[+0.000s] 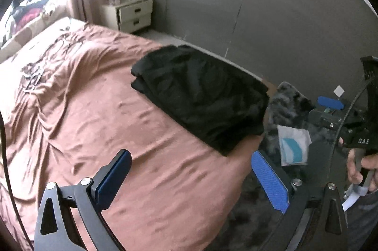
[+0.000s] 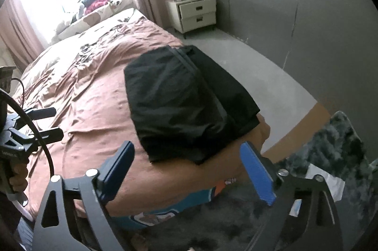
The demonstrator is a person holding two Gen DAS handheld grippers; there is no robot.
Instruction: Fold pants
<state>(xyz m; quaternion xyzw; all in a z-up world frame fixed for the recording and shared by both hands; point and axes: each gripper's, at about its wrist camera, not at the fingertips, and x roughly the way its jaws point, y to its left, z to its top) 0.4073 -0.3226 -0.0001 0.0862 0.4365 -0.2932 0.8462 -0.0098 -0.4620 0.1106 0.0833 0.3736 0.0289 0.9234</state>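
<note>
One folded pants point(image 2: 186, 104), one nightstand point(image 2: 192, 12) with seemingly two drawers.

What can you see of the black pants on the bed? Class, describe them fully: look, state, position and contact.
The black pants are folded into a compact, layered rectangle, its stacked edges visible at one end. The fabric looks thin, soft and slightly creased, with a seam line running along the top layer. They lie flat on the pink bedcover, near the bed's corner and edge, beside the grey floor. Only the bedcover touches them: both tools are open and held back, clear of the fabric.
</note>
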